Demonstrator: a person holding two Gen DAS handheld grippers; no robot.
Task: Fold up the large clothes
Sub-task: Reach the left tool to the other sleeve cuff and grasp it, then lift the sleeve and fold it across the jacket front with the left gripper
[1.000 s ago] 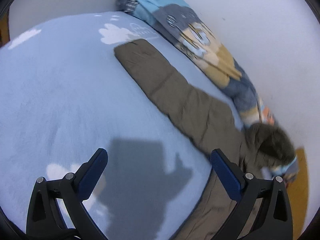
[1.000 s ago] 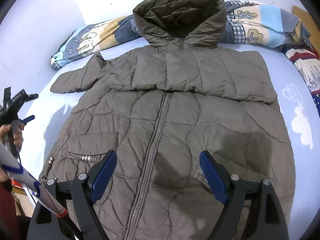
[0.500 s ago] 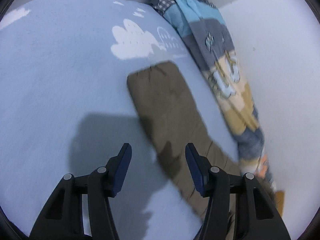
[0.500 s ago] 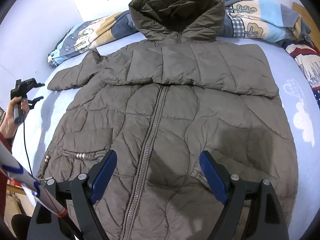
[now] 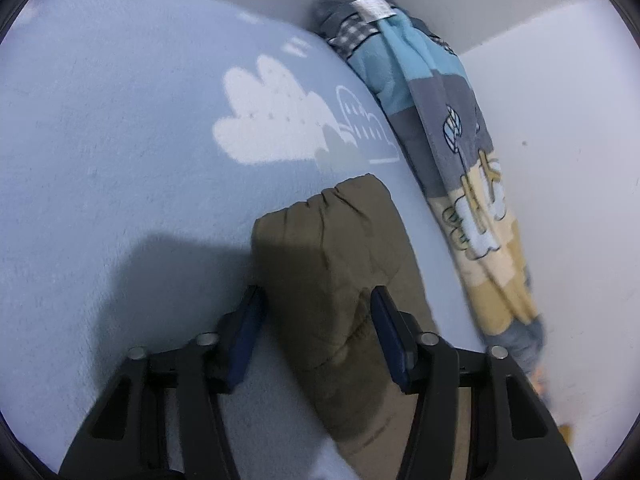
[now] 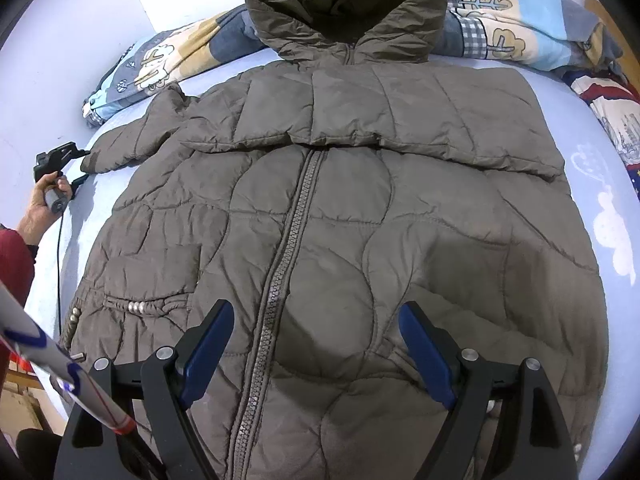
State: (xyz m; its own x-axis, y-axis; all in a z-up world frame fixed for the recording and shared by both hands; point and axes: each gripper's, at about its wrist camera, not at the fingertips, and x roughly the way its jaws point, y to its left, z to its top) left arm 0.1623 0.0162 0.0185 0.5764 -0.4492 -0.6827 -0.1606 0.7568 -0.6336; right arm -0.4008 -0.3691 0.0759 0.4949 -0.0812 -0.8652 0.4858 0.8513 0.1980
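Observation:
An olive-brown quilted hooded coat (image 6: 340,208) lies flat, front up and zipped, on a light blue bed sheet (image 6: 592,128). Its right-hand sleeve is folded across the chest. Its other sleeve (image 5: 332,264) stretches out to the left. My left gripper (image 5: 316,312) straddles that sleeve near the cuff, one blue pad on each side, half closed and touching the fabric; it shows small in the right wrist view (image 6: 60,168). My right gripper (image 6: 316,340) is wide open, hovering above the coat's lower front.
A rolled patterned blanket (image 5: 452,152) lies along the white wall beside the sleeve and behind the hood (image 6: 520,28). Another patterned quilt (image 6: 612,120) sits at the bed's right edge. A white pole (image 6: 60,384) crosses the lower left corner.
My left gripper has moved forward along the sleeve to its cuff end and narrowed from wide open to half closed around it. My right gripper has stayed open, shifting slightly.

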